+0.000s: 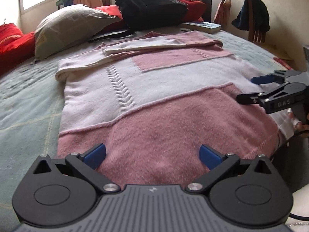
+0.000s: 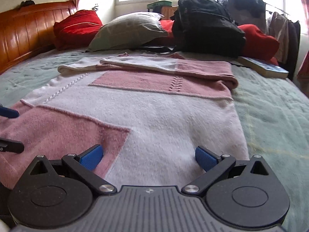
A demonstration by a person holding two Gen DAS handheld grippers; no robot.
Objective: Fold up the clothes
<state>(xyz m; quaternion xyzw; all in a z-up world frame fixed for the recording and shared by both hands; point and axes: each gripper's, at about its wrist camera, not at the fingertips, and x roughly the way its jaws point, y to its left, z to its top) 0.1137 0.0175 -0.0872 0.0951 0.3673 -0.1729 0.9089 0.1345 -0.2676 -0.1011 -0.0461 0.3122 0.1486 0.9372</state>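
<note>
My left gripper [image 1: 152,155] and right gripper [image 2: 148,157] both hover with jaws spread wide and empty over the near hem of the pink-and-white sweater [image 1: 154,100]. The sweater lies flat along the middle of the bed [image 1: 29,96], sleeves folded across its far end, short of the pillow [image 1: 71,27] and black backpack [image 1: 148,2].

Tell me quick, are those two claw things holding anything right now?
Left gripper: open, fingers spread above the pink and white sweater, holding nothing.
Right gripper: open above the same sweater, holding nothing.
</note>
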